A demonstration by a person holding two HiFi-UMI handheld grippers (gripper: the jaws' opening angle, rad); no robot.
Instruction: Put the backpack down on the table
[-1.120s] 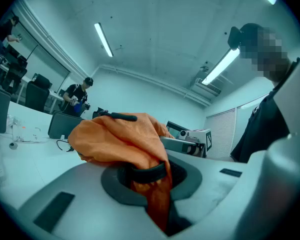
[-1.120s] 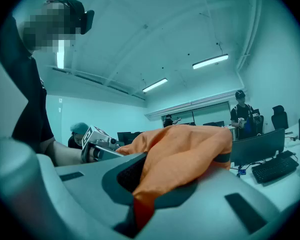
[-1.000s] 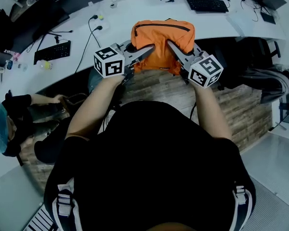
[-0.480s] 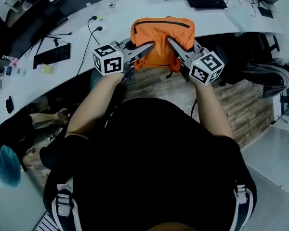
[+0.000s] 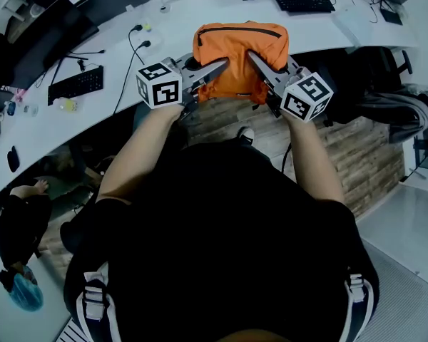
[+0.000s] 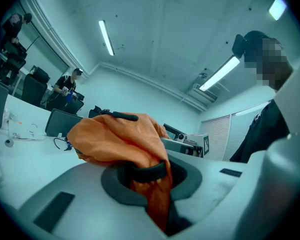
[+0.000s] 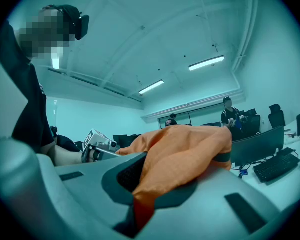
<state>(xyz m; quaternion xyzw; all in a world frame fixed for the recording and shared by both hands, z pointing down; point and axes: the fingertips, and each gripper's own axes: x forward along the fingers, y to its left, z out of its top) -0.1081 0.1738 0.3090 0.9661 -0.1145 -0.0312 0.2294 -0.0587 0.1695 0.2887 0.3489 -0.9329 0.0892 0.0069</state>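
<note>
Bench [image 5: 321,34]: white, curved
Backpack [image 5: 237,59]: orange, at the bench's near edge, long axis left to right, zip [image 5: 239,27] on its far side
Left hand-held gripper [image 5: 221,68]: clamped on backpack fabric
Right hand-held gripper [image 5: 254,58]: clamped on backpack fabric

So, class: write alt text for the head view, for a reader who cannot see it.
Seen from above, a person holds an orange backpack pinched between left tongs and right tongs, both shut on its fabric, at the near edge of a curved white table. A black keyboard lies to the left.
</note>
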